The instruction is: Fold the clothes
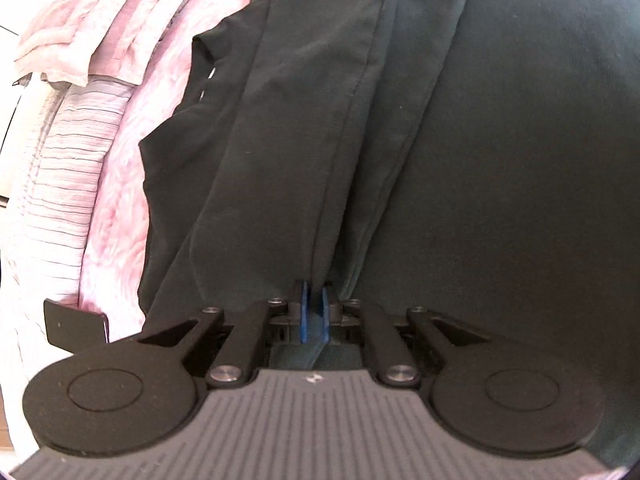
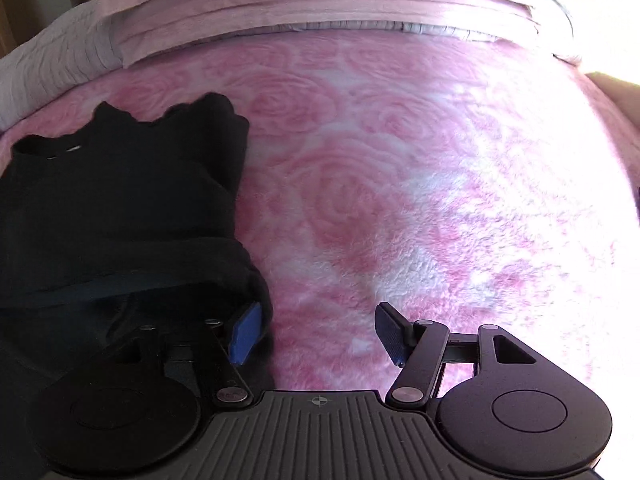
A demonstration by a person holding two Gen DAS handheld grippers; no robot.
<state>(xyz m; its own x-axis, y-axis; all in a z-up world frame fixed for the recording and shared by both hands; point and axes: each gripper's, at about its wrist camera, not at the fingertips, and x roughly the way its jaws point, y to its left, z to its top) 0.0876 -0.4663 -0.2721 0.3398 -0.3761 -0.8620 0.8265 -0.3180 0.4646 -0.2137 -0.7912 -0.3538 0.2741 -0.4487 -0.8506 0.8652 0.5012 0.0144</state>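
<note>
Garment: dark shirt (image 1: 400,140), long creases and seams running away, bunched in folds, lying on the pink blanket (image 2: 400,180).
Left gripper (image 1: 315,312): blue pads pinched together on a fold of the shirt.
Right gripper (image 2: 318,332): fingers spread wide, empty, just beside the shirt's edge.

The dark garment (image 1: 460,140) was matt, smooth woven cloth with stitched seams. The bed's pink blanket (image 2: 400,184) looked plush and fuzzy, embossed with roses. The left claw (image 1: 315,316) was matt black plastic with shiny metal pins and blue rubbery pads (image 1: 305,316).
</note>
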